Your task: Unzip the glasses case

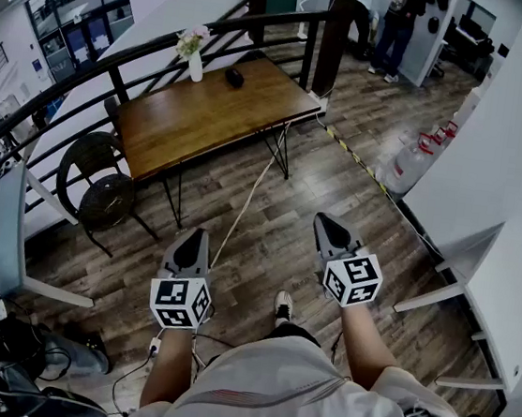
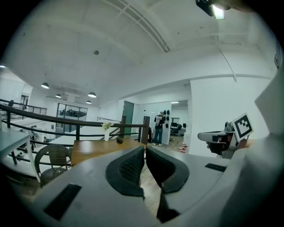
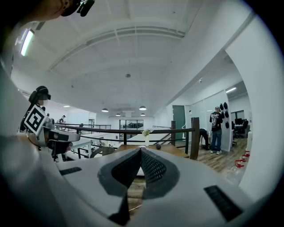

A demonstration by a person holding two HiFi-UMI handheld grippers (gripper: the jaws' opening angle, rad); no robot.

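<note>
Wood planks of the floor (image 1: 379,246) lie below both tools, which we hold out side by side in the air. Far to the left of the left tool stands a dark wicker chair (image 1: 100,194), beside the near left corner of the surface (image 1: 206,116). Our left tool (image 1: 196,234) points toward that wooden surface but is well apart from it. In its own view its two dark pads are pressed together, with nothing between them. Ahead of this tool, across the surface, a white vase (image 1: 195,65) of flowers stands by the black railing (image 1: 158,49). Just to the right of the vase lies the glasses case (image 1: 234,78), a small dark lump near the far edge, well beyond both tools and touched by neither. It is too small for us to make out its zip. Our right tool (image 1: 322,219) hangs near the left one, on its right and at a like height. Its jaws are likewise closed tight and carry nothing. Further right of it, clear water jugs (image 1: 408,164) stand on the floor against a white wall. Far ahead of it, a person (image 1: 398,26) in dark clothes stands near a doorway.
</note>
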